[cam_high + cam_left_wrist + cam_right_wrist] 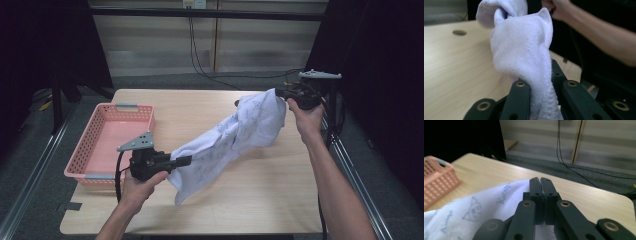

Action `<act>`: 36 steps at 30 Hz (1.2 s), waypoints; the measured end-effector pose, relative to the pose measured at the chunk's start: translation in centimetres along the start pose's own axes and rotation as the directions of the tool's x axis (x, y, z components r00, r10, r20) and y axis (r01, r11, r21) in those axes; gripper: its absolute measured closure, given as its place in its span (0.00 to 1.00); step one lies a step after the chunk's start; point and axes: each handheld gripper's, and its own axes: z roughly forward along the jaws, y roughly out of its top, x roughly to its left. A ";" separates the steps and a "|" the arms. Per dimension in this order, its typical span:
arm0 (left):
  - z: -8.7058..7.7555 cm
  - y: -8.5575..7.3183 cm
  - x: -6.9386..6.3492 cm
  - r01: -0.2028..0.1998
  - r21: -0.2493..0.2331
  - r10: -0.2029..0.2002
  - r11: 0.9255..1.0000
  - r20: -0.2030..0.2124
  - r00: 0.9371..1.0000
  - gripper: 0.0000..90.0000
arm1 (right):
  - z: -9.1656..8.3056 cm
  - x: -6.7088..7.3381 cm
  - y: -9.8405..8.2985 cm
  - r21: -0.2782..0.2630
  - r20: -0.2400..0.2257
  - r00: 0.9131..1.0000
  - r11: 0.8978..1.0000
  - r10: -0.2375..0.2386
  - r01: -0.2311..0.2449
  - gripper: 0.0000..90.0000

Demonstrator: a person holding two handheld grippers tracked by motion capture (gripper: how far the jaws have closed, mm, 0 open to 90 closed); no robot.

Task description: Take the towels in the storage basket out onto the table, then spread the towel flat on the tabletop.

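On the pale wooden table (280, 200), pink basket (107, 145), grey carpet (30, 165) around.

towel (235, 135) | white, blue-printed | stretched, sagging, lifted above table

1. A white towel (521, 50) rises from between the two black fingers (520, 100) of the left gripper (541, 100) at the bottom of the frame.
2. The fingers press on the towel's lower edge, pinching it between them.
3. The towel's fabric is fluffy, with a stitched hem curling over at the top.
4. Behind it lies a light wooden desk (454, 70) with a small round hole (459, 32) near its far edge.
5. At upper right, a person's other hand (555, 8) and bare forearm (604, 40) reach in against a dark background.
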 end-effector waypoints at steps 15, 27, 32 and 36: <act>1.6 -1.8 2.4 0.071 0.069 -0.064 0.995 -0.099 0.993 0.44 | 0.1 4.8 -8.4 0.120 -0.197 0.980 0.992 -0.010 0.034 0.58; 1.6 -4.0 3.9 0.118 0.075 -0.109 0.990 -0.113 0.988 0.70 | 2.8 13.4 -17.7 0.305 -0.426 0.904 0.938 -0.021 0.166 0.52; 1.6 -4.4 4.3 0.138 0.059 -0.132 0.989 -0.102 0.986 0.65 | 4.6 14.9 -19.3 0.311 -0.441 0.897 0.932 -0.031 0.186 0.45; 1.5 -4.4 4.3 0.142 0.052 -0.136 0.989 -0.102 0.985 0.66 | 4.6 15.5 -19.4 0.282 -0.424 0.900 0.930 -0.098 0.234 0.47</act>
